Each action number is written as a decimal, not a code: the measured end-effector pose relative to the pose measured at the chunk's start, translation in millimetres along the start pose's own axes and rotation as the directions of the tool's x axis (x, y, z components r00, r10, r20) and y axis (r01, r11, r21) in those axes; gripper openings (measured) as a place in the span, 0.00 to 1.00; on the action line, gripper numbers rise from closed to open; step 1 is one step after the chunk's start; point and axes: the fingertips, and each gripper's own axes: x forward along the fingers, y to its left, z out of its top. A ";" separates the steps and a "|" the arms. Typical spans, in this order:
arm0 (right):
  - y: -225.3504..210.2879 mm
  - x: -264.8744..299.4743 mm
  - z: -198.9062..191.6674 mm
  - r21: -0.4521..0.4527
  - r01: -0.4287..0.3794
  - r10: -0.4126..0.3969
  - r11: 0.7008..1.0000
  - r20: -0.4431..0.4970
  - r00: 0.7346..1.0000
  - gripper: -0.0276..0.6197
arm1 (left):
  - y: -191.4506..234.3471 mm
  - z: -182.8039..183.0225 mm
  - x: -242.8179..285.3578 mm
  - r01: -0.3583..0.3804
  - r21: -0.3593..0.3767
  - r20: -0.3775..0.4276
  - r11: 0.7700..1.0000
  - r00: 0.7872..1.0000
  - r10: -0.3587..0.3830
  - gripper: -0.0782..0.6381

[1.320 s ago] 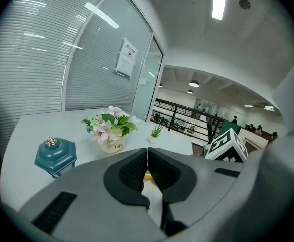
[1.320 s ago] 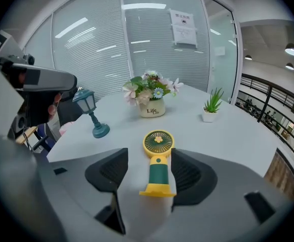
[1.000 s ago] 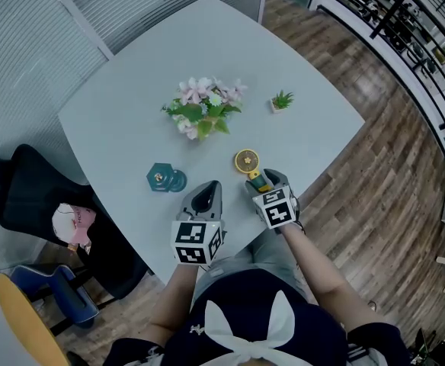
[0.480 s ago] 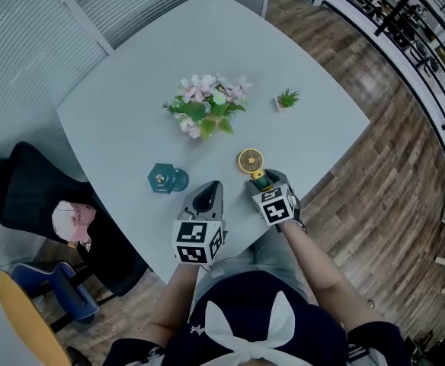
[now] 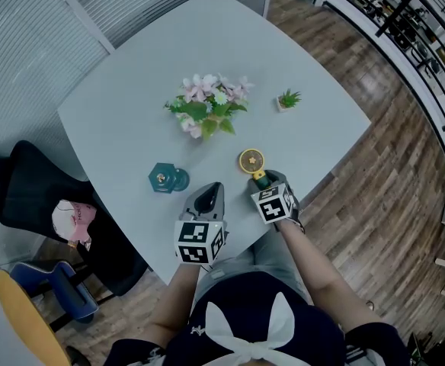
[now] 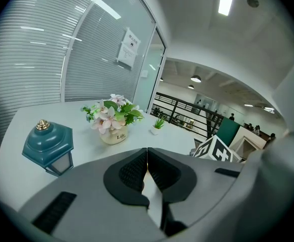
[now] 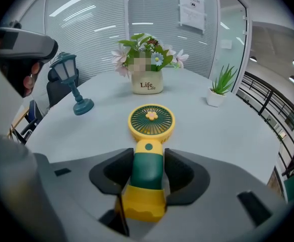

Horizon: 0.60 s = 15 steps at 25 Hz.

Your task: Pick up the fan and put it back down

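The yellow-and-green hand fan lies flat on the pale table, its round head pointing away from me. In the right gripper view its green handle sits between the pads of my right gripper, whose jaws are closing close on both sides of it; I see no firm press. The same right gripper stands over the handle in the head view. My left gripper hovers left of the fan, near the table's front edge. The left gripper is shut, pads together with nothing between them.
A teal lantern stands left of the fan. A pot of pink flowers is behind it, and a small green plant at the back right. A dark chair is off the table's left edge.
My right gripper has sunk slightly over the fan's handle. The fan and the left gripper have stayed where they were.
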 end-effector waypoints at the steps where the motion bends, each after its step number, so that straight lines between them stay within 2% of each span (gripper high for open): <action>1: 0.1 -0.1 0.0 -0.004 0.000 0.000 1.000 -0.002 1.000 0.35 | 0.5 -0.6 0.1 -0.001 -0.001 -0.002 1.000 1.000 0.001 0.14; 15: 2.7 -6.5 -0.7 0.003 -0.026 0.026 1.000 -0.015 1.000 0.34 | 4.0 -0.9 -1.8 -0.008 -0.006 0.001 1.000 1.000 0.008 0.14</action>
